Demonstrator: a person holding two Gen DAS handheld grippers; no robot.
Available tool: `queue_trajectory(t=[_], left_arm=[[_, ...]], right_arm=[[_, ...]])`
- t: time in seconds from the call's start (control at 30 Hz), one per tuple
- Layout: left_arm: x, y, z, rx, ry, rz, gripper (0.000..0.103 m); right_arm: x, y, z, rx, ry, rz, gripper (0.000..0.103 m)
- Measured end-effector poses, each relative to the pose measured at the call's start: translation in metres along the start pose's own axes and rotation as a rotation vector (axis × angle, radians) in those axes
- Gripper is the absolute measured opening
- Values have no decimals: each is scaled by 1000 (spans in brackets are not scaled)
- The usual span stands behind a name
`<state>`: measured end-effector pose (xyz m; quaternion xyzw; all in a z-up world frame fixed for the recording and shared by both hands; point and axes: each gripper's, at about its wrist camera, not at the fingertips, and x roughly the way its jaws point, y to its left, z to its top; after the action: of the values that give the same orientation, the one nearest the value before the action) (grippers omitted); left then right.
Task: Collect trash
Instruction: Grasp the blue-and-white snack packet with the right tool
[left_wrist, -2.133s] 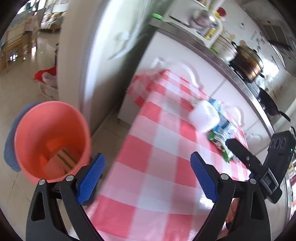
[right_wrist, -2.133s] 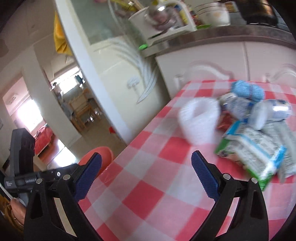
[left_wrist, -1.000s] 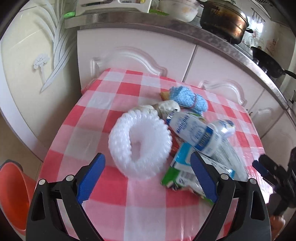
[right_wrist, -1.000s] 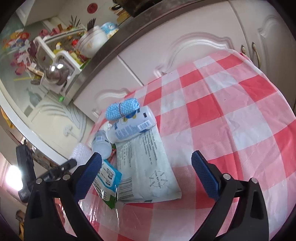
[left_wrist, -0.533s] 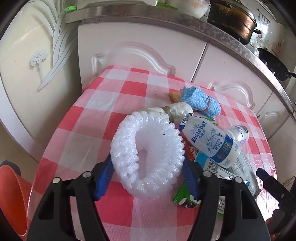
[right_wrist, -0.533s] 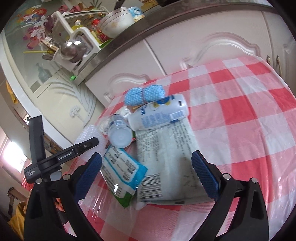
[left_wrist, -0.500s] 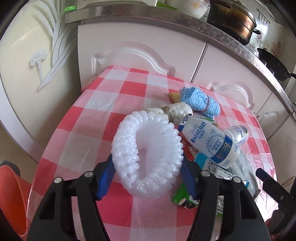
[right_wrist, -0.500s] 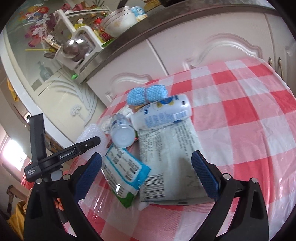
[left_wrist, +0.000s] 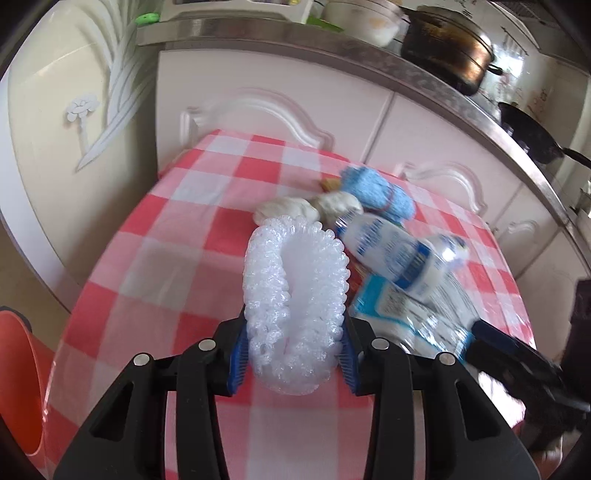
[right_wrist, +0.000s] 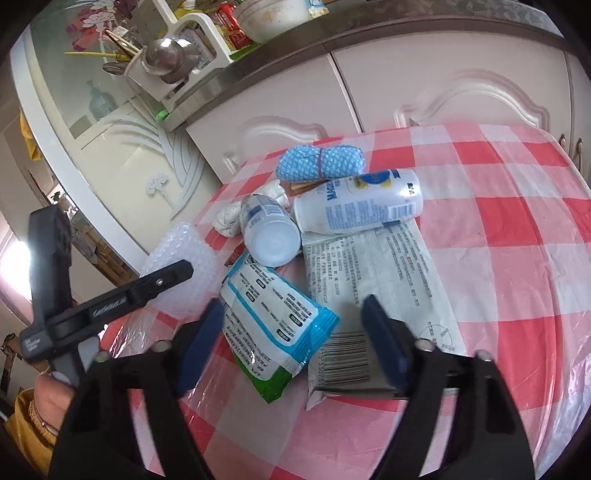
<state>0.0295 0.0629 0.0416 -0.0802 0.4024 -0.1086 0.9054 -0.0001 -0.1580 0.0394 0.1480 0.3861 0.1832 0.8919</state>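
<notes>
My left gripper (left_wrist: 293, 363) has just been closing, and its blue pads now pinch the white bubbly foam net sleeve (left_wrist: 295, 295), squashing it to a tall oval above the red-and-white checked tablecloth (left_wrist: 177, 280). My right gripper (right_wrist: 291, 339) has also just been closing; its jaws stand partly apart over the blue-and-green wet-wipe packet (right_wrist: 273, 317) and the flat grey printed pouch (right_wrist: 376, 273), and the pads are smeared with blur, so I cannot tell whether they touch either one.

In the left view the large white bottle with blue label (left_wrist: 384, 251) is blurred and its lettering unreadable; the orange plastic bin (left_wrist: 22, 376) is cut off at the left edge, below the table. The person's hand (right_wrist: 51, 391) barely shows at the right view's lower left. A small white bottle (right_wrist: 269, 232), a blue knitted roll (right_wrist: 321, 164) and a crumpled white wad (right_wrist: 229, 218) lie touching in the heap.

Behind the table run white cabinet doors (right_wrist: 443, 85) under a steel-edged counter (left_wrist: 295, 33) carrying a dark pot (left_wrist: 447, 55)
</notes>
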Motion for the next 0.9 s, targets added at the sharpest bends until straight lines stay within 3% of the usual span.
queue_trajectory(t=[0.23,0.4,0.57,0.7,0.9], left_arm=[[-1,-23,-17,54,26,-36,41],[-1,-27,-20,66,30,-33,42],[-1,-25,-22,62,31,-32,42],[-1,-25,-25,66,35,-38,42],[-4,-25,-30,71,37,-43,42]], right_arm=[[-3,1,-3,4,30,-8,64],[-5,-1,-5,59,47,74,62],[-8,-3,-7,101,57,165,49],[-5,-7,-10,150,77,310,44],[14,12,-17,66,121,285,43]])
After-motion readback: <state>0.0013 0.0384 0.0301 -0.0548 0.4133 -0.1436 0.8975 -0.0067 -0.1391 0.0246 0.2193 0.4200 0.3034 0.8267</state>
